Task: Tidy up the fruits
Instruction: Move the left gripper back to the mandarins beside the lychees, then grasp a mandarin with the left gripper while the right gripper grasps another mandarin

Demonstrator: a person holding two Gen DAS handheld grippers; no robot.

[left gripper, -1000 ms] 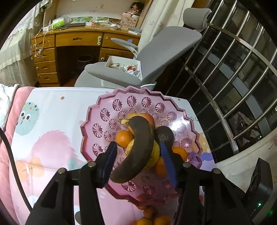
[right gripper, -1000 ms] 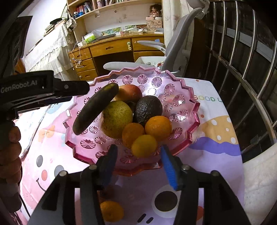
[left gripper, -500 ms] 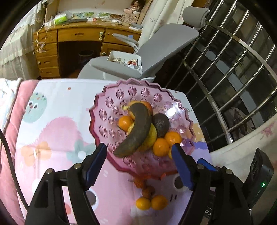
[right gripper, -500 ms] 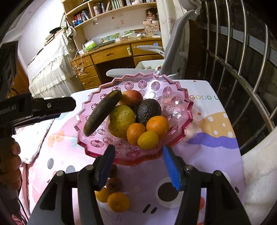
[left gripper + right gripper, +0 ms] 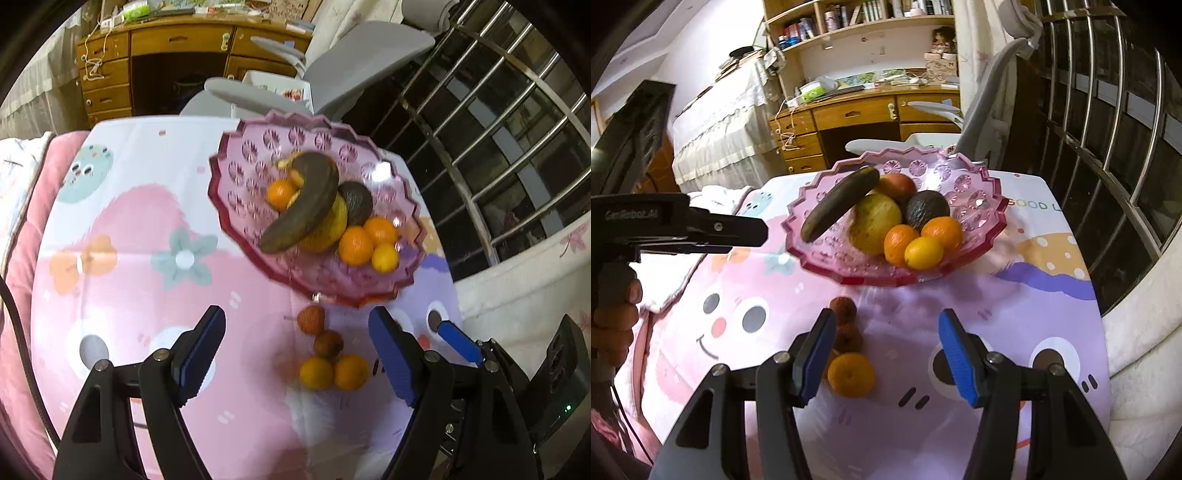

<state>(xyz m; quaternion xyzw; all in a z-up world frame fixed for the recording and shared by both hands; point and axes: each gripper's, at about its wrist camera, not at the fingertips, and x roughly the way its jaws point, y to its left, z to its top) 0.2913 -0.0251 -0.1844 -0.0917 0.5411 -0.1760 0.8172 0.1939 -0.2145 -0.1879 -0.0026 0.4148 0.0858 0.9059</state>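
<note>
We held the left hand-held gripper [image 5: 297,354] released and empty above four loose fruits [image 5: 328,356] on the bench [image 5: 122,295]; the right hand-held gripper [image 5: 886,354] was likewise unclenched, empty, with an orange [image 5: 851,374] beside its left pad. Next, we judged, came grasping one. Beyond stood the pink bowl [image 5: 236,206], already heaped; the bench edge and window rail [image 5: 517,122] crowded the right.

Six oranges [image 5: 356,240], perhaps two lychees [image 5: 311,319].
</note>
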